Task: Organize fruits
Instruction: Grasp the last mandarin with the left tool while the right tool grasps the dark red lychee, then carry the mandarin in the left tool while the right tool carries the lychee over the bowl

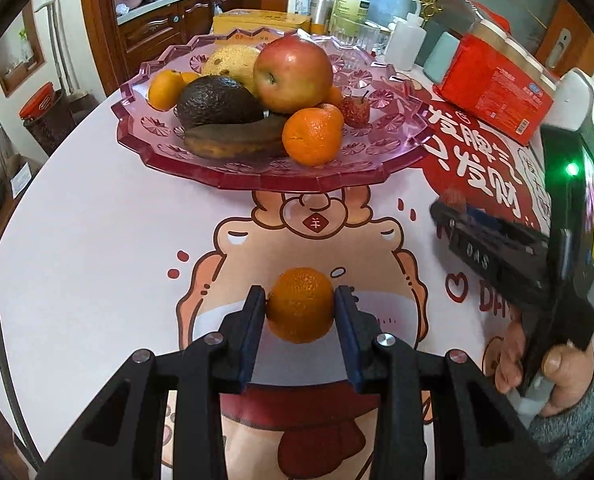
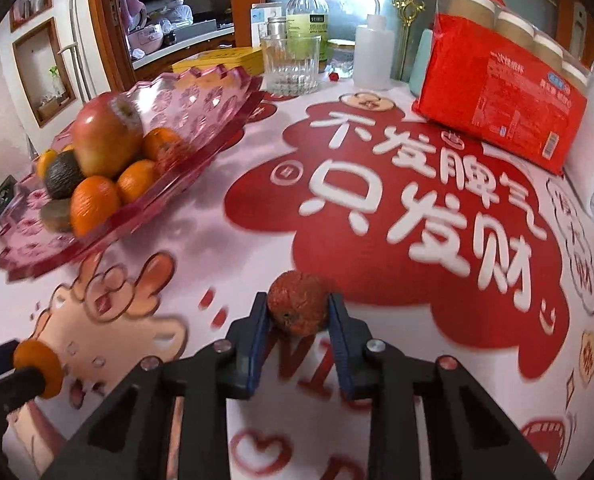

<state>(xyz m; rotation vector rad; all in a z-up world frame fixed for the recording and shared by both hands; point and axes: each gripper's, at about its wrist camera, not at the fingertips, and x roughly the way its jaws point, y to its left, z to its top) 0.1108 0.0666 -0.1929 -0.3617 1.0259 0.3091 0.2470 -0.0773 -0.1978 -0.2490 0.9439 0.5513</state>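
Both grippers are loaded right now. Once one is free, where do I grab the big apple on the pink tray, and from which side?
Take the apple across its widest middle, coming down from above. It sits highest in the pink tray, but an avocado and oranges crowd its lower sides, so a level approach looks blocked.

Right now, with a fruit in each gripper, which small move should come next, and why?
Probably carry the left gripper forward and lift its orange to the pink tray. It is gripped firmly, and the tray's right part looks bare.
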